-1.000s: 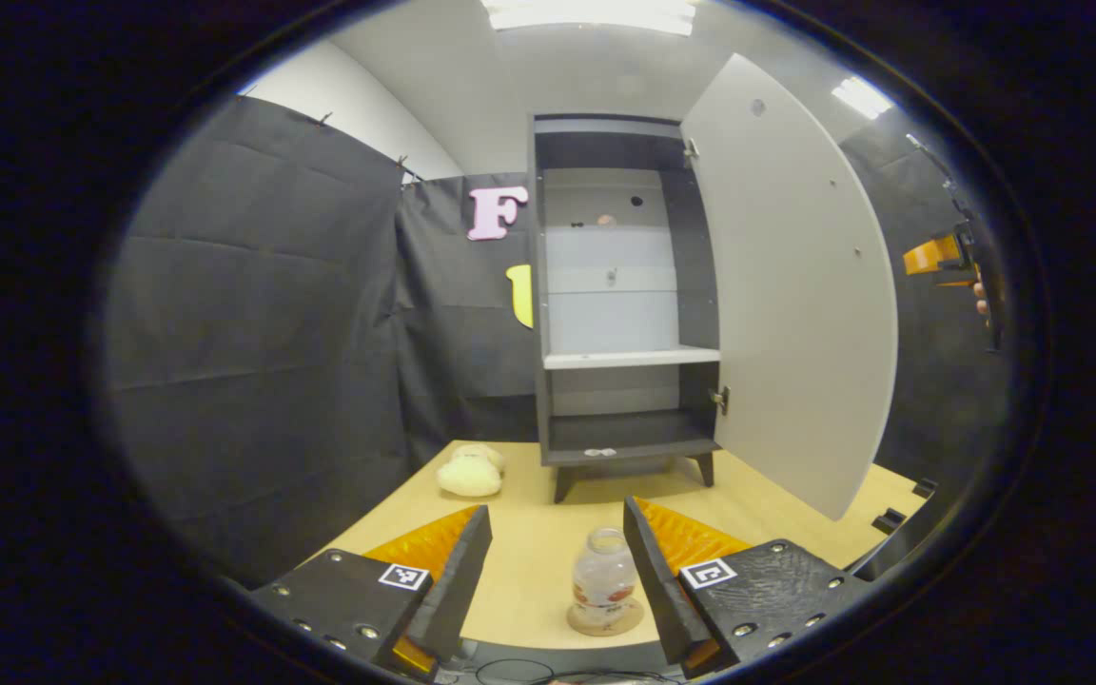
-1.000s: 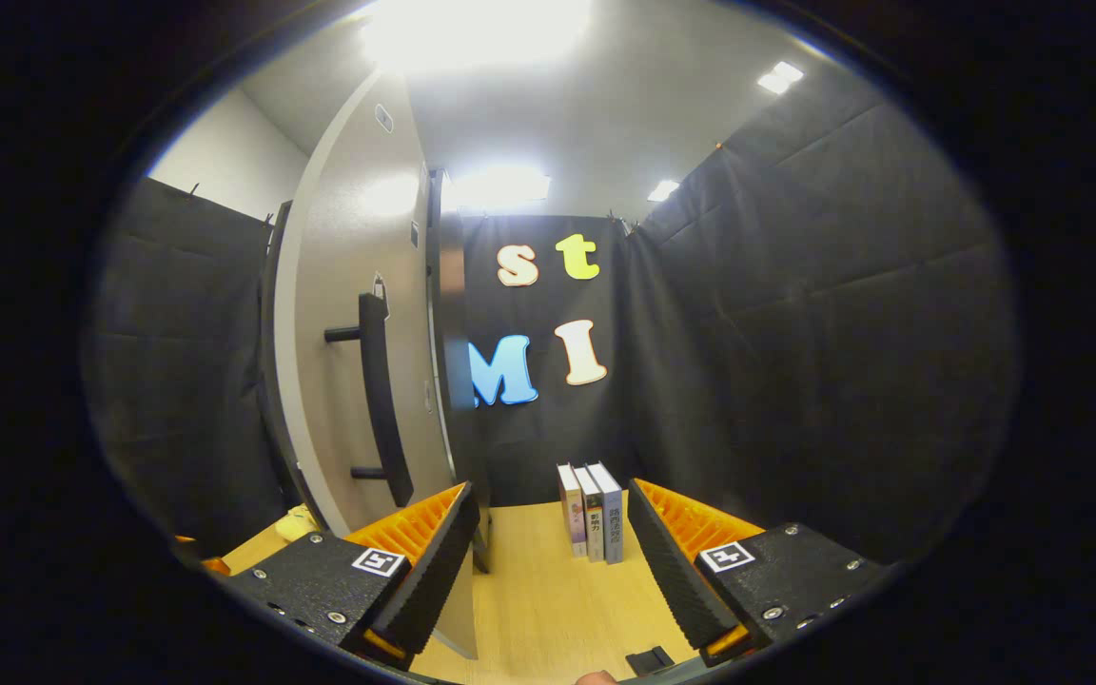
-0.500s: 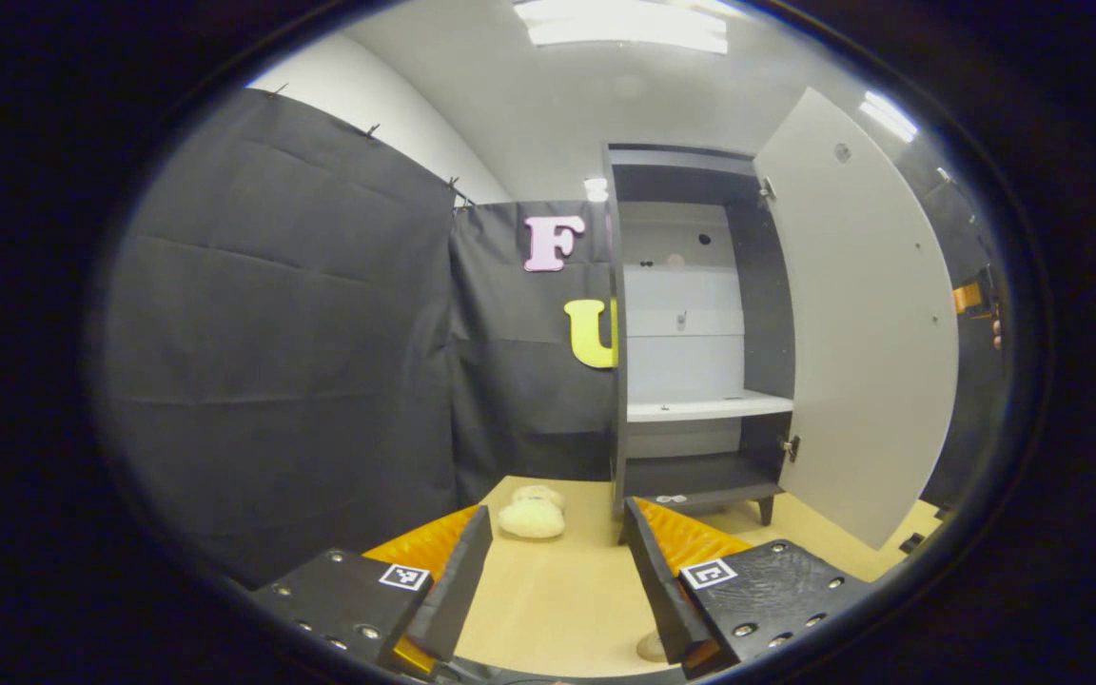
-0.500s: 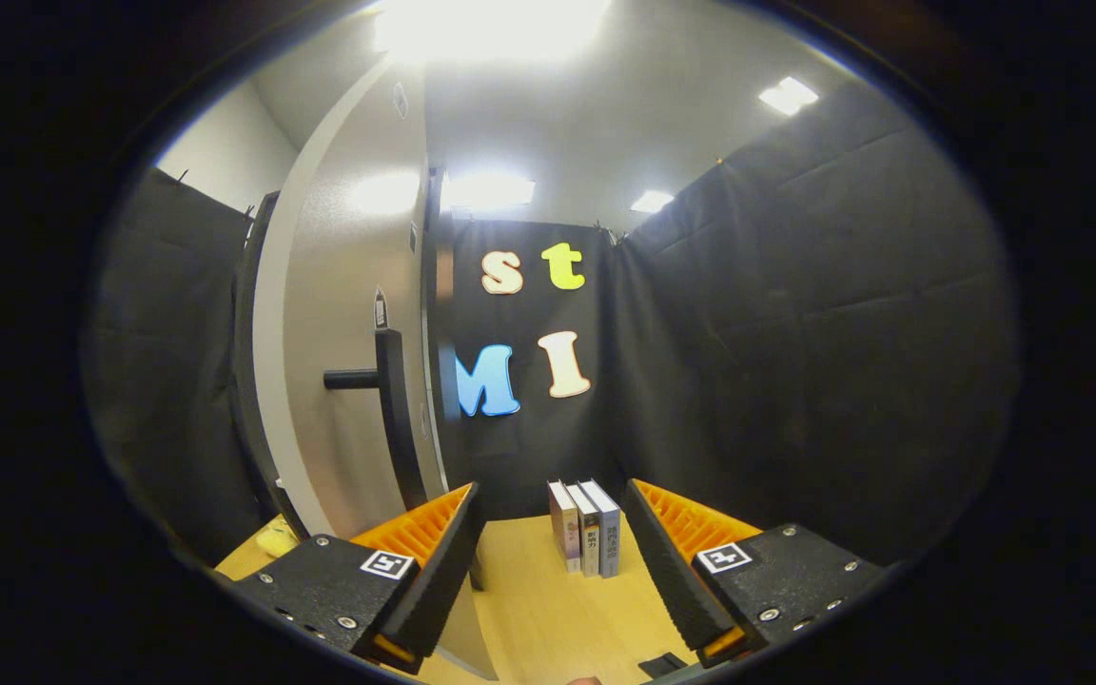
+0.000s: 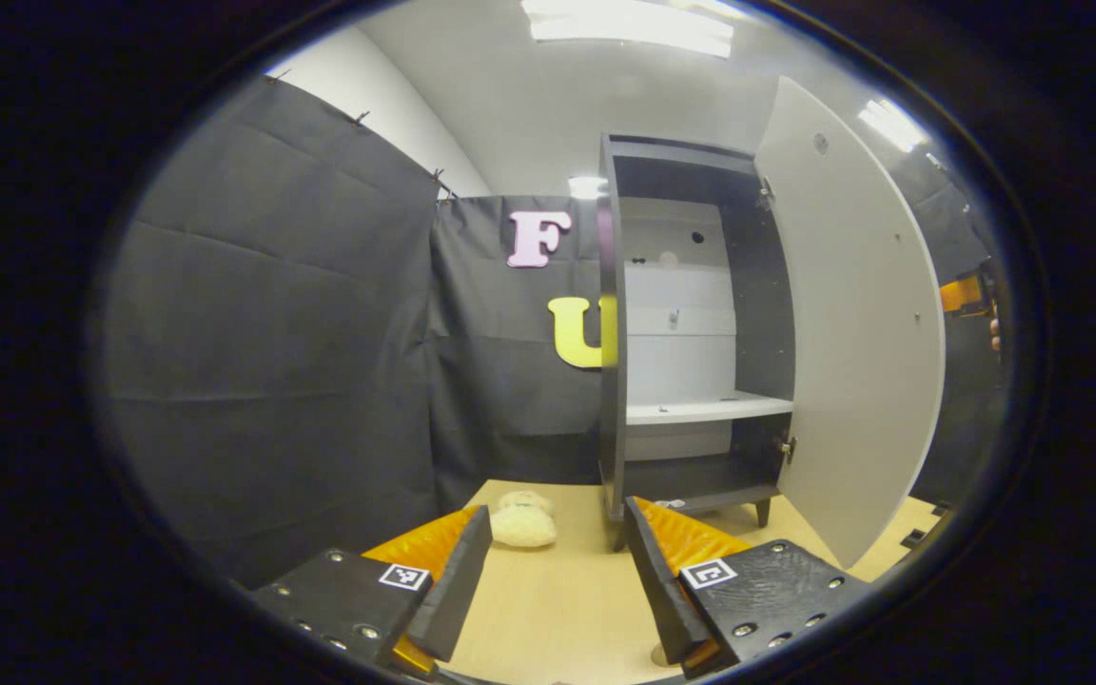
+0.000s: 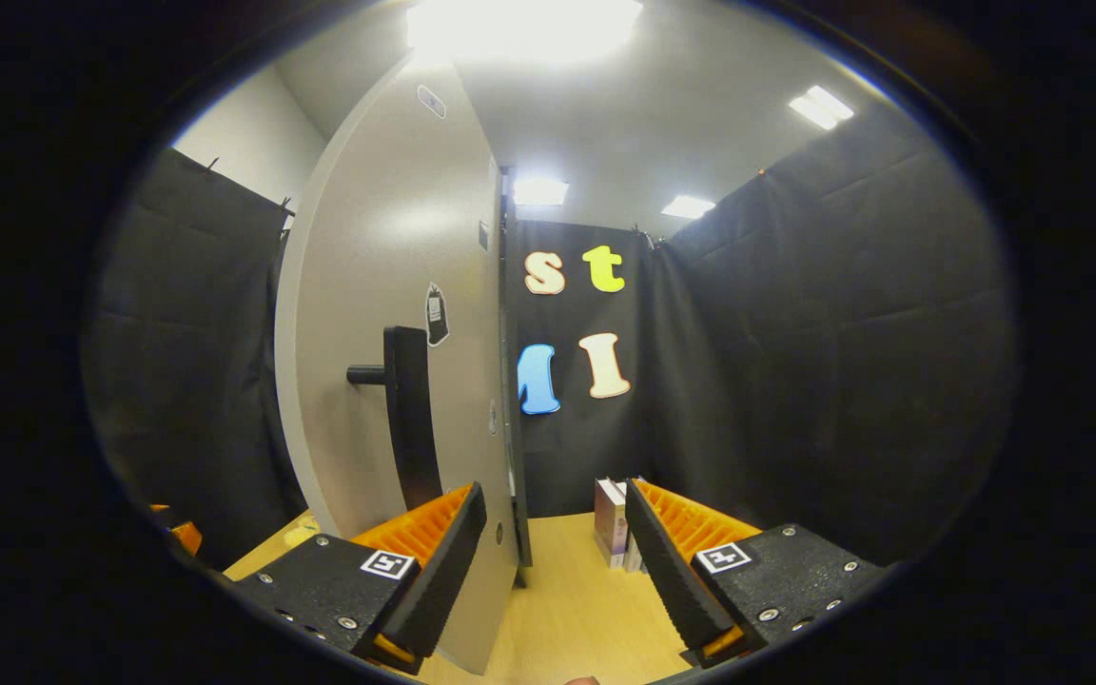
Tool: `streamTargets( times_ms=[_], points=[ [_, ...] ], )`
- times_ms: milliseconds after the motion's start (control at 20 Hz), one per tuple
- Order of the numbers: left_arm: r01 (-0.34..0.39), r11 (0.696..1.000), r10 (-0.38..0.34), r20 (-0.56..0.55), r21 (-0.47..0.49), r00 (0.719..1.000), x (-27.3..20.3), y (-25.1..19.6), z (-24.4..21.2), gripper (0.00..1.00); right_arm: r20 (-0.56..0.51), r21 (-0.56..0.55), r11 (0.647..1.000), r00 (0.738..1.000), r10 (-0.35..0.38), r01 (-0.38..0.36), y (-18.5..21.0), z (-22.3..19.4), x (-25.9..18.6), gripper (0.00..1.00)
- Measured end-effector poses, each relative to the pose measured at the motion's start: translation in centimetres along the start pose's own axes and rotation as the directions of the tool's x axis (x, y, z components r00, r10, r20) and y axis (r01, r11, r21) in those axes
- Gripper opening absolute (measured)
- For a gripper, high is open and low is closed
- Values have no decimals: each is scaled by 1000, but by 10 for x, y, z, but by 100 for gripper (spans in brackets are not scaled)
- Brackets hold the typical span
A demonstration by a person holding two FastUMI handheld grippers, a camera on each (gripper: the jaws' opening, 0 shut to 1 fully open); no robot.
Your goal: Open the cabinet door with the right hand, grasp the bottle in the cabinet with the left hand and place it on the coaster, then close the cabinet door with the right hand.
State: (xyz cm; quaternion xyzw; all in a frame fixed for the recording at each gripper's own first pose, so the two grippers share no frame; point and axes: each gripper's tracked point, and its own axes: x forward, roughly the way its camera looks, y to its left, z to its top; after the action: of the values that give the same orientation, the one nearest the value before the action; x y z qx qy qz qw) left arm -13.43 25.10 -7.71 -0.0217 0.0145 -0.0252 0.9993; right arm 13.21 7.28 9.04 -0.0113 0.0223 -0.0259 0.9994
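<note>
From the left gripper view, going left to right: the black cloth wall, then a pale plush toy (image 5: 522, 521) lying on the far part of the wooden counter (image 5: 548, 609), then the dark cabinet (image 5: 691, 323) standing open, with its pale door (image 5: 857, 323) swung wide to the right. The left hand-held gripper (image 5: 556, 580) has its fingers spread and nothing between them. Just under its right finger a sliver of a round, tan disc (image 5: 659, 655) peeks out on the counter; I take it for the coaster, but no bottle is to be made out on it, so I cannot say where the bottle is. The cabinet's shelves look bare apart from a small light scrap on the bottom board.

In the right gripper view the door (image 6: 386, 381) stands close on the left, edge-on, its dark bar handle (image 6: 407, 419) just above the left finger. The right hand-held gripper (image 6: 556, 571) is spread wide and empty, the door's free edge lying between its fingers' line and the counter (image 6: 577, 618). A few books (image 6: 613, 533) stand at the far right, half hidden by the right finger.

As I judge it, opening is done and the cabinet is emptied; closing the door is what remains, and the right hand seems placed for that push.
</note>
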Motion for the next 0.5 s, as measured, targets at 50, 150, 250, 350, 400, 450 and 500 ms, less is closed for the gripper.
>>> streamTargets(
  times_ms=[50, 150, 250, 350, 400, 450, 500],
  points=[
    [-3, 1000, 3, 3, 0, 1000, 1, 6, 0, 80, 3, 3, 1000, 1000, 18, -18, 11, -1, 4, 92],
    [-19, 1000, 19, 4, 7, 1000, -2, 24, 1, 80, 1, 3, 999, 999, 39, -39, 32, -3, 9, 92],
    [-36, 999, 36, 8, 12, 999, -4, 42, 2, 80, 0, 1, 998, 998, 62, -62, 52, -2, 12, 92],
    [-53, 998, 53, 5, 15, 999, -7, 58, -2, 80, -1, -7, 996, 996, 85, -85, 72, -1, 16, 92],
    [-62, 998, 62, 4, 15, 998, -8, 65, -3, 80, 0, -14, 995, 996, 94, -94, 80, 0, 18, 92],
    [-72, 997, 72, 2, 15, 997, -9, 73, -5, 80, 1, -19, 994, 995, 104, -104, 88, 1, 22, 92],
    [-83, 996, 83, -1, 14, 997, -10, 81, -7, 80, 2, -21, 993, 993, 115, -115, 97, 1, 25, 92]
  ],
)
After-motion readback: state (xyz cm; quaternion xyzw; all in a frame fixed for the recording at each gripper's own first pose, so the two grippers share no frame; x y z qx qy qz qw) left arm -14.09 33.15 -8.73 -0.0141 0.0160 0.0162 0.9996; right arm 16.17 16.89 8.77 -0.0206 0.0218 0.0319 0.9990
